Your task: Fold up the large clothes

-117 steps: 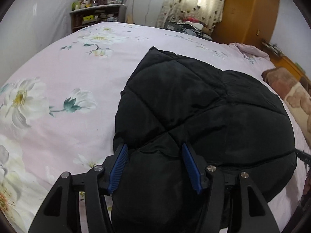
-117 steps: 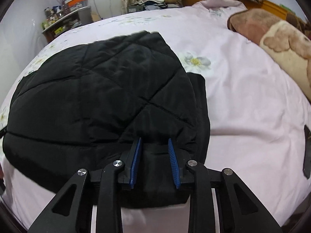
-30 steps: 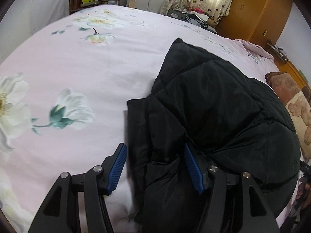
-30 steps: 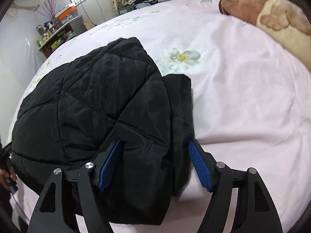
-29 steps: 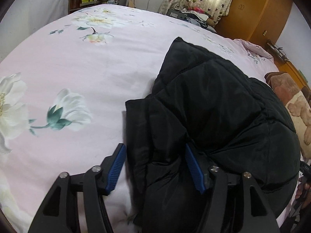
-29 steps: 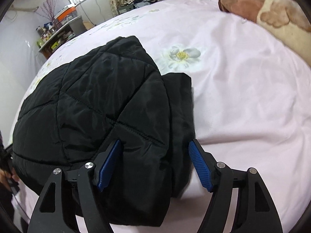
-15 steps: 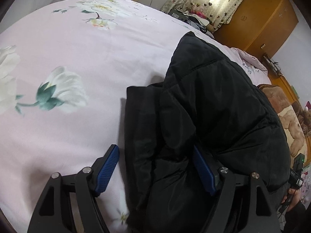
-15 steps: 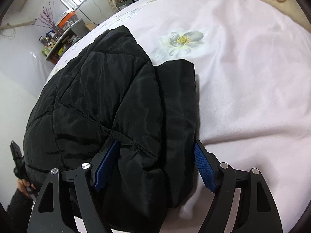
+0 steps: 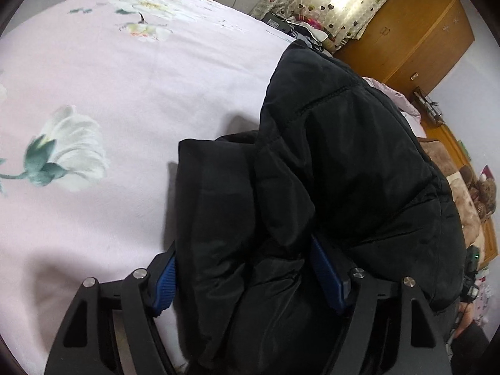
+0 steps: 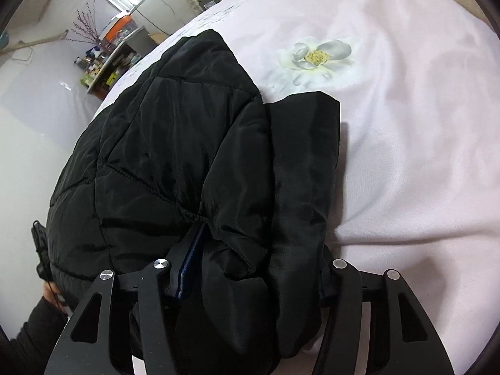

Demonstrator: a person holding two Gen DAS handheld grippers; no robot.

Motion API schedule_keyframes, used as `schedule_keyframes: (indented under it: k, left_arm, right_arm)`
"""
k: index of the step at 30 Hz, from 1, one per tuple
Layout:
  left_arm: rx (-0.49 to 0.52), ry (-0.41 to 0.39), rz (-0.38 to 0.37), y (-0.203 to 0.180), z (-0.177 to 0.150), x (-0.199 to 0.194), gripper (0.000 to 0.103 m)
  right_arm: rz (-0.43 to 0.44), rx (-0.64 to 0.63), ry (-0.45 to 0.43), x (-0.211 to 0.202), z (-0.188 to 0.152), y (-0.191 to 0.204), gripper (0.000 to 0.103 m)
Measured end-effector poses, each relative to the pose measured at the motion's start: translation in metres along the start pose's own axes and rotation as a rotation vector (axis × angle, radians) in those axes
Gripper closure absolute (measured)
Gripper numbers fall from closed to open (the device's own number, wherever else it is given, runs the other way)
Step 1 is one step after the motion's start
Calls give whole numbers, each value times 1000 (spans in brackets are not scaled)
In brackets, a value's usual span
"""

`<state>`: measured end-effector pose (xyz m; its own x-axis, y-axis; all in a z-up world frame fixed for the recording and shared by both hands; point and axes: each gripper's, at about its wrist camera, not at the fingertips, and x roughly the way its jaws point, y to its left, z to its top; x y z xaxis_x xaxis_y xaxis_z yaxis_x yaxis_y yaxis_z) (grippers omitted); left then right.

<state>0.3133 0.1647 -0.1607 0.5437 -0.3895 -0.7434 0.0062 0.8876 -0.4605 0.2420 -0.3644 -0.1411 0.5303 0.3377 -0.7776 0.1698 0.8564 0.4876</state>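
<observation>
A: Jacket [image 9: 343, 168] first, where does it lie?

B: Black quilted jacket, folded into a thick bundle on the bed [image 9: 125, 93], straight ahead of both hand-held grippers. Its near end sits between the fingers of each.

A: State of the left hand-held gripper [image 9: 247, 272]?

B: Jaws wide and closing. The bundle's left-hand layers fill the gap; the blue pad [image 9: 328, 272] on the far side is buried in the cloth and the other is at the folded edge. I read it as pressing on the jacket.

A: And the right hand-held gripper [image 10: 259, 259]?

B: Closing too, with the jacket's right-hand end between its fingers. One blue pad [image 10: 192, 259] is pushed into a quilted seam; the opposite finger is hidden behind the flat outer flap, so contact on that side I cannot tell for certain.

A: Edges?

B: In the right wrist view a flat flap [image 10: 306, 156] pokes out past the quilted part, its square corner lying ahead and to the right of the fingers. In the left wrist view a similar folded edge runs ahead from the left finger.

A: Room to move?

B: Open pink floral sheet to the left of the left hand-held gripper and to the right of the right one.
</observation>
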Motion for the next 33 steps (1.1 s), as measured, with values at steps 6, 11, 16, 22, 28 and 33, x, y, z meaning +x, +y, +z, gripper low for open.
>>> schedule_keyframes:
  k: [6, 11, 16, 22, 28, 33]
  left_arm:
    - [-5, 14, -17, -2, 8, 11, 25]
    - [17, 13, 4, -13, 8, 7, 43]
    - [92, 6, 92, -39, 12, -10, 68]
    - [136, -67, 104, -58, 11, -56, 73]
    - [158, -124, 80, -72, 1, -97, 73]
    - [146, -136, 63, -73, -19, -120, 73]
  right_arm:
    - [24, 24, 20, 15, 7, -9, 41]
    - [16, 28, 29, 15, 6, -10, 45]
    - [-50, -39, 15, 2, 13, 19, 68]
    - [-72, -70, -48, -32, 10, 35, 78]
    - [-55, -103, -94, -74, -8, 46, 79]
    - [-40, -106, -109, -95, -29, 49, 79]
